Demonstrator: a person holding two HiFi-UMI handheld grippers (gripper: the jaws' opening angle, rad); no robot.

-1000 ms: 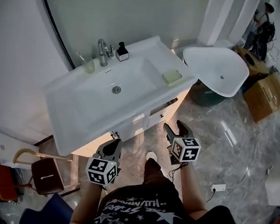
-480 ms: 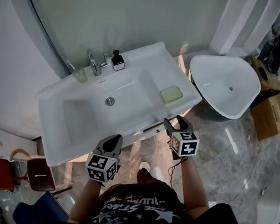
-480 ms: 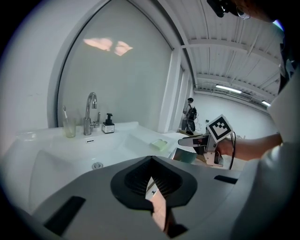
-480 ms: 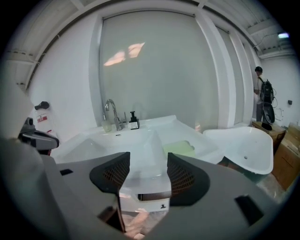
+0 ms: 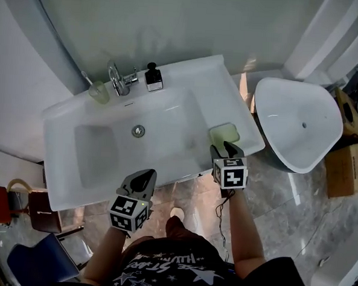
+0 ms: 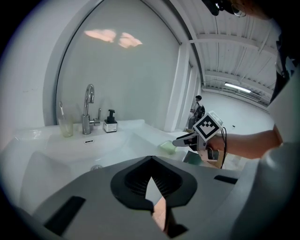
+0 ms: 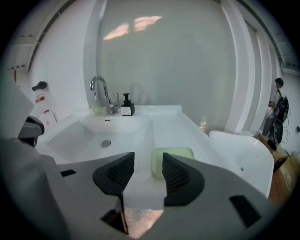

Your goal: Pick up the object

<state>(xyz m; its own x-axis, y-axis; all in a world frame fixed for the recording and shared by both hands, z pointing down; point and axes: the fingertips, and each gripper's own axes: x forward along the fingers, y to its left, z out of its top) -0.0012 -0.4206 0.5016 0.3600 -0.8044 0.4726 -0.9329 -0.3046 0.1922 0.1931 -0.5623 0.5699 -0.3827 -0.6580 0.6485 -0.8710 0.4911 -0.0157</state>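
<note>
My left tool [image 5: 141, 180] hangs nearest to me, at the front edge of the white sink [image 5: 63, 162]. Its jaws are pressed together and there is nothing between them. My right tool [image 5: 226, 149] is farther forward, over the right ledge of the sink. Its jaws are spread but closing, and they pinch nothing yet. The green dish [image 5: 224, 133] lies flat on this ledge, just past the tips. In the right gripper view it shows in the gap and partly behind the right jaw.

I judge the dish as light and stiff, probably plastic, with a smooth surface and rounded corners. It may slip on the glossy ledge, or be wet. It is low, so I think the best hold is across its short width at the middle, with the pads down on the two long sides. A hold near a corner would let it turn out of the grip.

Behind it, at the back of the sink, stand the soap bottle [image 5: 153, 77], the faucet [image 5: 117, 80] and a glass [image 5: 98, 93], well apart from the dish.

One second ago both tools hung lower, in front of the sink and over the floor, and the right jaws stood at their widest. Now the right tool has come up to the dish, and the left one has only reached the front edge.
</note>
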